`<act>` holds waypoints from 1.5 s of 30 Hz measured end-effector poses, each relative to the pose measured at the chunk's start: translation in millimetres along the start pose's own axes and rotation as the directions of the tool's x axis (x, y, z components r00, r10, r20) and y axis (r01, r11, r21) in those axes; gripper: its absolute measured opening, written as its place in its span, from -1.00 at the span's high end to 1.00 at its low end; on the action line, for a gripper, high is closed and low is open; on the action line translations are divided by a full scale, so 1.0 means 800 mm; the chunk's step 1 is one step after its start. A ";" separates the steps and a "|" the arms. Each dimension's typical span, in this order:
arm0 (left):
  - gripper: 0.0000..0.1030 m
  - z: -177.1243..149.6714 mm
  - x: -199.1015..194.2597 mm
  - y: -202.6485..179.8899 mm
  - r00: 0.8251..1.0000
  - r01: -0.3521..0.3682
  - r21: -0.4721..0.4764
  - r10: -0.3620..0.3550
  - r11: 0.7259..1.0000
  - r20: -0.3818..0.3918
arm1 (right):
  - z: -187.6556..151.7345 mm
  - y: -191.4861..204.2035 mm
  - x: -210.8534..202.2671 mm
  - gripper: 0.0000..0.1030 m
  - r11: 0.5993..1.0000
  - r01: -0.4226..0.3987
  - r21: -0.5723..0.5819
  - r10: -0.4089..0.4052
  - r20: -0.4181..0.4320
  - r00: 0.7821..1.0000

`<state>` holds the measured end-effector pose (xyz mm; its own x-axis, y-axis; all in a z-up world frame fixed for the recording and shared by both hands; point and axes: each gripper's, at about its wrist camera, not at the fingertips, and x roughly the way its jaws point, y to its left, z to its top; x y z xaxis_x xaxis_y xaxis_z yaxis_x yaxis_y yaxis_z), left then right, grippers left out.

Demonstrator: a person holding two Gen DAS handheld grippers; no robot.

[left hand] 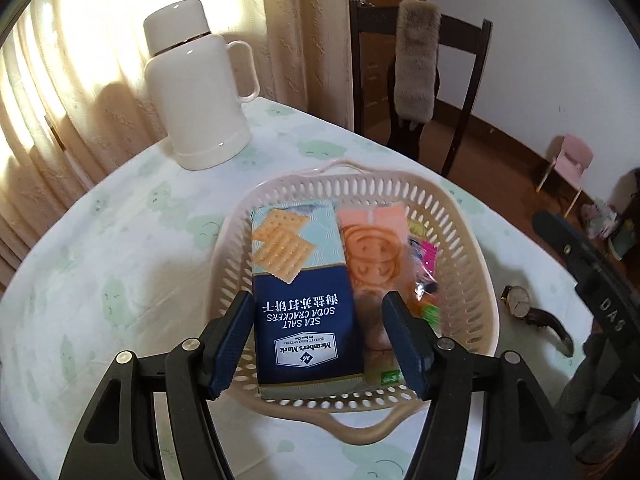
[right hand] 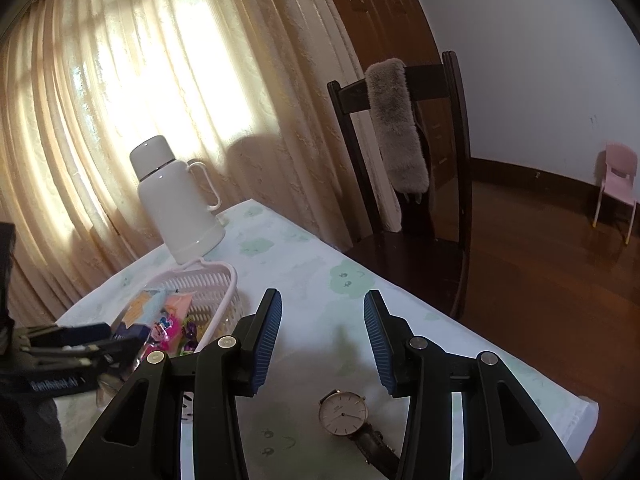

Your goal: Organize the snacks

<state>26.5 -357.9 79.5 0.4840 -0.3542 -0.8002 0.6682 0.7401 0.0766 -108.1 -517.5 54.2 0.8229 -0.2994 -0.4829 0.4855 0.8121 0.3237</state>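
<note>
My left wrist camera looks steeply down from close above the basket [left hand: 472,240], facing the far curtain. My right wrist camera sits to the right, lower and flatter over the table [right hand: 304,280], facing the same way. Both views share the flask [left hand: 196,92], the chair [left hand: 420,80], the watch [right hand: 343,412] and the basket's edge.

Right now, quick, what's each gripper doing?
Left gripper: open over the basket, its fingers either side of the cracker box, not clamping it.
Right gripper: open, empty, above the table near the watch.
</note>
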 end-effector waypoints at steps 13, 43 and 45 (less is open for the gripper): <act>-0.25 -0.001 -0.020 0.003 0.999 0.027 -0.022 -0.027 0.999 0.021 | 0.003 0.004 -0.013 0.01 1.000 -0.020 0.004 0.019 0.019 1.000; -0.78 -0.043 -0.086 0.046 0.909 -0.335 -0.117 0.354 0.935 0.221 | -0.037 0.097 -0.043 -0.86 0.949 -0.218 -0.227 0.196 -0.118 0.974; -0.78 -0.044 -0.087 0.046 0.906 -0.338 -0.120 0.357 0.933 0.227 | -0.040 0.099 -0.043 -0.90 0.947 -0.221 -0.233 0.196 -0.125 0.973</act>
<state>-2.2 -285.6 117.5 0.8055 -0.1861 -0.5626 0.3922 0.8792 0.2707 -107.4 -426.9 70.8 0.8587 -0.0695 -0.5078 0.2093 0.9519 0.2238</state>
